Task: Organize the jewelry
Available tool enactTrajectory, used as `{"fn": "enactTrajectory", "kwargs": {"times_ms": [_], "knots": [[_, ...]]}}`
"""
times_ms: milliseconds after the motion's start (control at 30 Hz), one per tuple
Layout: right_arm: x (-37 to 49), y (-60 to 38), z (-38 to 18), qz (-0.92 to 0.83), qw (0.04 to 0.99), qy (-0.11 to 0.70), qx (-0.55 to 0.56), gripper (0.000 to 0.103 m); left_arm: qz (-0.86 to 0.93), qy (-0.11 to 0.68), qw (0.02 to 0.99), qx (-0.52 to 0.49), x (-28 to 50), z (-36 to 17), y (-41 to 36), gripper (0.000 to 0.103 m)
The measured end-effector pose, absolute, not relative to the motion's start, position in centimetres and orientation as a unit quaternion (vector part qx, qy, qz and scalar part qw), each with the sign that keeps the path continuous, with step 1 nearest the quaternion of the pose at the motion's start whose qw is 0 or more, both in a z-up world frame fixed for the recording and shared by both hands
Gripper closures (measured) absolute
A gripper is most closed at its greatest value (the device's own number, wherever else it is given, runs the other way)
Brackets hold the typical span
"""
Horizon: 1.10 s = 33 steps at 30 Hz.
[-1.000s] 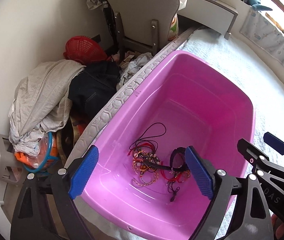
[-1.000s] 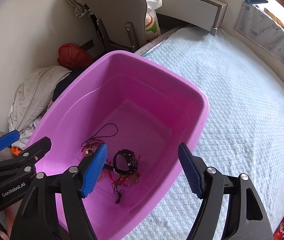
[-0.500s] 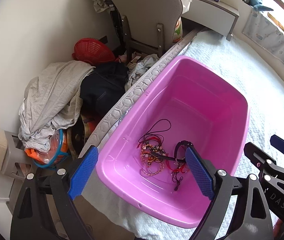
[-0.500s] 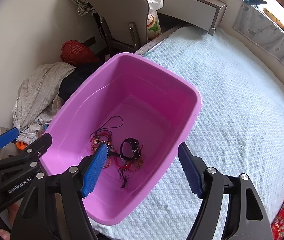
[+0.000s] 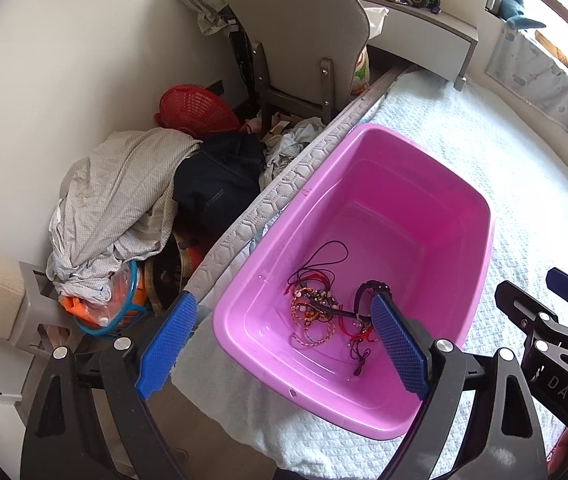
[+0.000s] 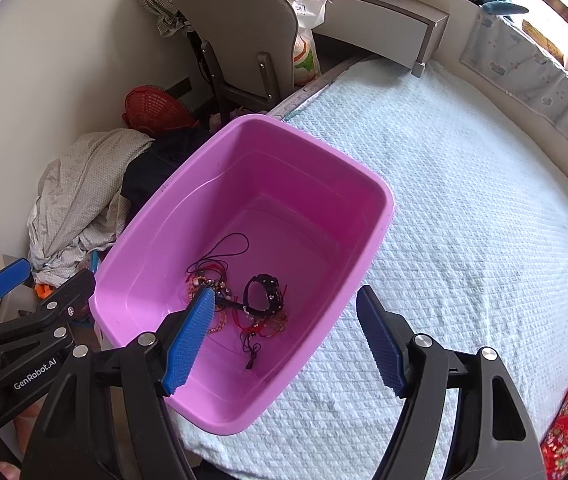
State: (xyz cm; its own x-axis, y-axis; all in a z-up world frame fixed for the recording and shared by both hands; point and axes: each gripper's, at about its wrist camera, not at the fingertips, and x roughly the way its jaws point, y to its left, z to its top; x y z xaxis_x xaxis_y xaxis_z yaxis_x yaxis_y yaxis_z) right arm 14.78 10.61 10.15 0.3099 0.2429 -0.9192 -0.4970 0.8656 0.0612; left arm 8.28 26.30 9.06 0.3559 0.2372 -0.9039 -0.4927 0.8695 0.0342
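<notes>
A pink plastic tub [image 5: 480,264] [image 6: 368,256] is sitting on a bed covered by a pale blue quilted spread [image 5: 532,184] [image 6: 484,200], at the bed's left edge, with its near end overhanging the near edge of the mattress. Inside the tub, a tangle of jewelry [image 5: 324,312] [image 6: 240,304] is lying on the floor toward the near end: thin black cords, red and beaded bracelets, and a black wristwatch [image 5: 368,296] [image 6: 264,292] resting against the right side of the pile.

The left gripper [image 5: 284,344] is hovering above the tub's near left corner with its blue-padded fingers [image 5: 166,344] spread wide and holding nothing; one finger is showing outside the rim, the other over the tub's interior beside the watch. The right gripper [image 6: 288,344] is hanging over the tub's near right corner, likewise spread wide and empty, one finger [image 6: 190,336] showing over the jewelry and the other over the spread. Each gripper is appearing at the margin of the other's view.

Beyond the bed's left edge, a heap of clothes [image 5: 124,200] [image 6: 80,192], a red basket [image 5: 194,110] [image 6: 152,110] and a grey chair [image 5: 296,36] [image 6: 240,28] are standing against the wall.
</notes>
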Motion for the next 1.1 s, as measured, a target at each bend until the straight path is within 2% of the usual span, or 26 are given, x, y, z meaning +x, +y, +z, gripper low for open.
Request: {"fn": "enactTrajectory", "kwargs": {"times_ms": [1100], "knots": [[14.5,9.7,10.7,0.225,0.805,0.539,-0.109,0.033,0.203,0.517,0.823,-0.114,8.8,9.7,25.1,0.015]]}}
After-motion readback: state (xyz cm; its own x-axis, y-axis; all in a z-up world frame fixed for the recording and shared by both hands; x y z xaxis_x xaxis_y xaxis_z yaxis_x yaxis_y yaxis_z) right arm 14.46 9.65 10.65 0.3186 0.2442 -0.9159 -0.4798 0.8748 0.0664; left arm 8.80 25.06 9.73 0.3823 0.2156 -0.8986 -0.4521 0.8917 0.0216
